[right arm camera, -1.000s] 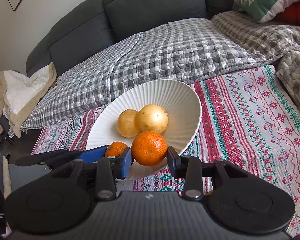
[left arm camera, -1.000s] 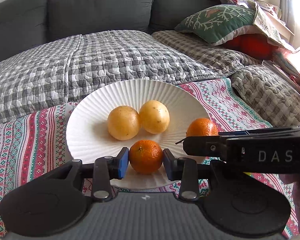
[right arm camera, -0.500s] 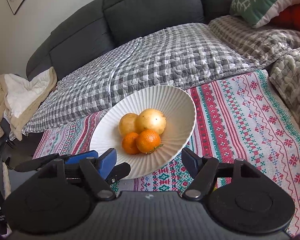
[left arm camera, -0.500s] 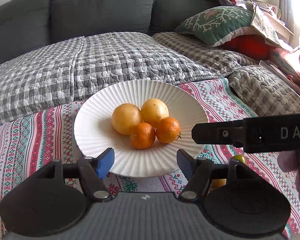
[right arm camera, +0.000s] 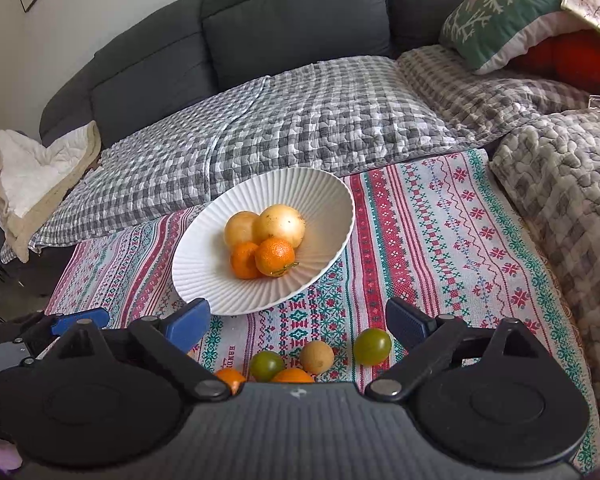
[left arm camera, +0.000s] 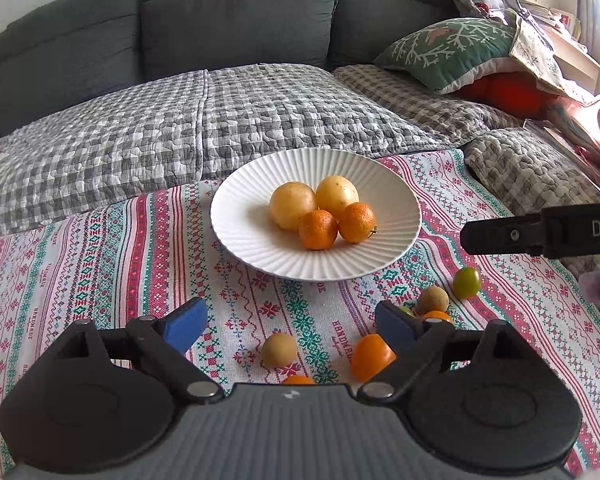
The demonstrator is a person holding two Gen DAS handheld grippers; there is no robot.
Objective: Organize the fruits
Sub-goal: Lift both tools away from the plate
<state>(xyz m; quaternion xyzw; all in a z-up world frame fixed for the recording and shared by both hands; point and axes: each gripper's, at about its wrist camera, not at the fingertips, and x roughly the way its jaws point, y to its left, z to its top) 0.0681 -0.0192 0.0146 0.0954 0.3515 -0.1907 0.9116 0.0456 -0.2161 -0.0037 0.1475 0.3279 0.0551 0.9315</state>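
Observation:
A white ribbed plate [left arm camera: 260, 248] [right arm camera: 204, 276] on the patterned cloth holds two yellow fruits [left arm camera: 292, 205] [right arm camera: 281, 224] and two mandarins [left arm camera: 318, 229] [right arm camera: 275, 257] side by side. My left gripper [left arm camera: 290, 326] hangs back from the plate, its jaws still opening with nothing between the pads. My right gripper [right arm camera: 298, 318] is likewise drawn back, jaws opening and empty. Several small loose fruits lie on the cloth in front of the plate: a tan one [left arm camera: 279, 349] [right arm camera: 317, 356], orange ones [left arm camera: 370, 356], green ones [left arm camera: 466, 282] [right arm camera: 373, 345].
The cloth [left arm camera: 100, 248] covers a low surface in front of a grey sofa [left arm camera: 236, 20] draped with checked quilts [left arm camera: 180, 120]. A green cushion [left arm camera: 452, 50] and red items sit at the right. A folded white blanket [right arm camera: 24, 172] lies at the far left.
Both grippers let go of their mandarins into the plate, opened wide, and drew back and slightly up. The loose fruits in front of the plate have come into view.

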